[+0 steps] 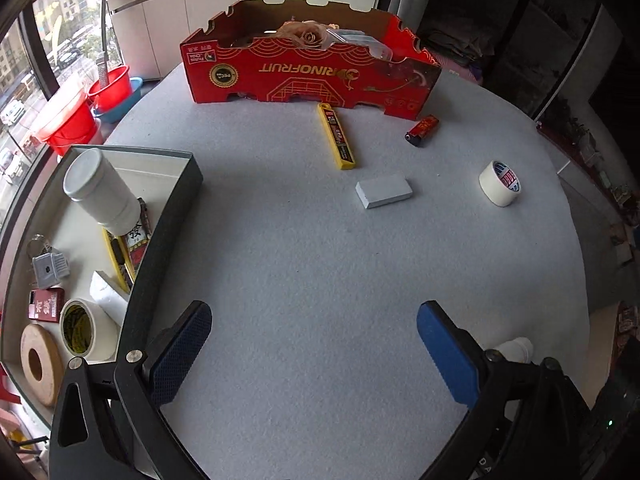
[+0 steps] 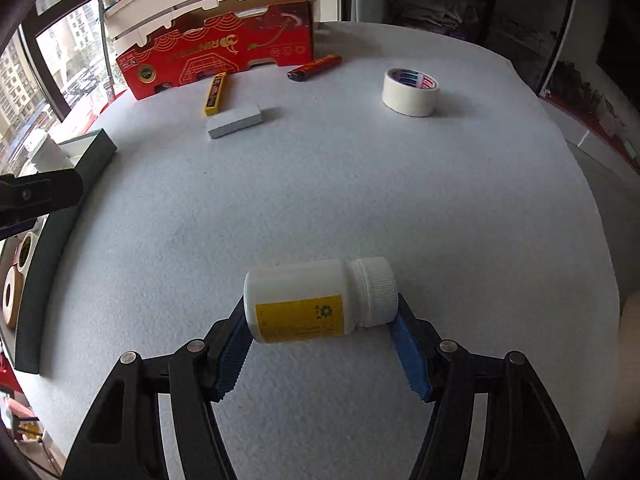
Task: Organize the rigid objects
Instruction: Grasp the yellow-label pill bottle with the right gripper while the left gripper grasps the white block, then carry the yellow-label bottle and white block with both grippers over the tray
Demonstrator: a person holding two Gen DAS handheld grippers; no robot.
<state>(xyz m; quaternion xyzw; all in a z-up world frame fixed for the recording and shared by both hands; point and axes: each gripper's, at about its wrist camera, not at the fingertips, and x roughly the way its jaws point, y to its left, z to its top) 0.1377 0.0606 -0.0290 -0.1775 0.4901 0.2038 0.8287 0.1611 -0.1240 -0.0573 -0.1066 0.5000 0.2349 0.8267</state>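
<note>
The white pill bottle [image 2: 320, 300] is clamped lengthwise between the right gripper [image 2: 320, 344] fingers; the left gripper [image 1: 314, 354] fingers are spread, nothing held, over the surface [image 1: 320, 260].

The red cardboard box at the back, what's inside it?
Poking above the red box's front wall are a tan rose-shaped thing and clear plastic wrap. That wall hides everything lower down.

Soft daylight from the left window [image 1: 24, 80], sharp, fisheye-bent, dark-cornered edges.

bottle [image 2: 316, 300] wht, ylw label | box [image 1: 308, 74] red/gold | tape [image 2: 410, 92] wht | tabletop [image 1: 320, 260] gry
</note>
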